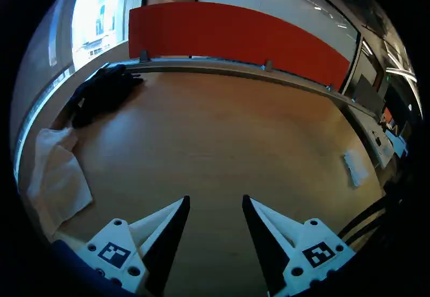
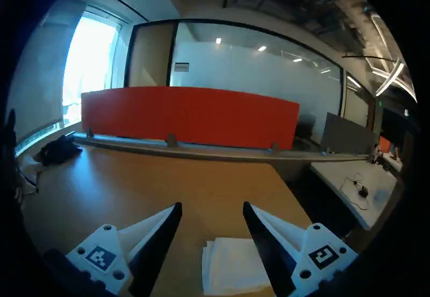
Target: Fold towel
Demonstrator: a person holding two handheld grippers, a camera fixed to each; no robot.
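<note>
- Two white towels are on my table [image 1: 226,136]: a loose towel [image 1: 54,181] lies at its far left edge, and a folded towel [image 2: 236,267] sits just under my right gripper [image 2: 211,204].
- Both tools are spread wide with nothing between the fingers; my left gripper [image 1: 215,197] hangs over bare wood.
- I judge the folded towel finished, parked near the table's corner to keep the middle free for work.
- Next job, I reckon, is the loose towel, beside the black bag [image 1: 102,93] below the red screen [image 1: 236,34]: a reach to my left.
</note>
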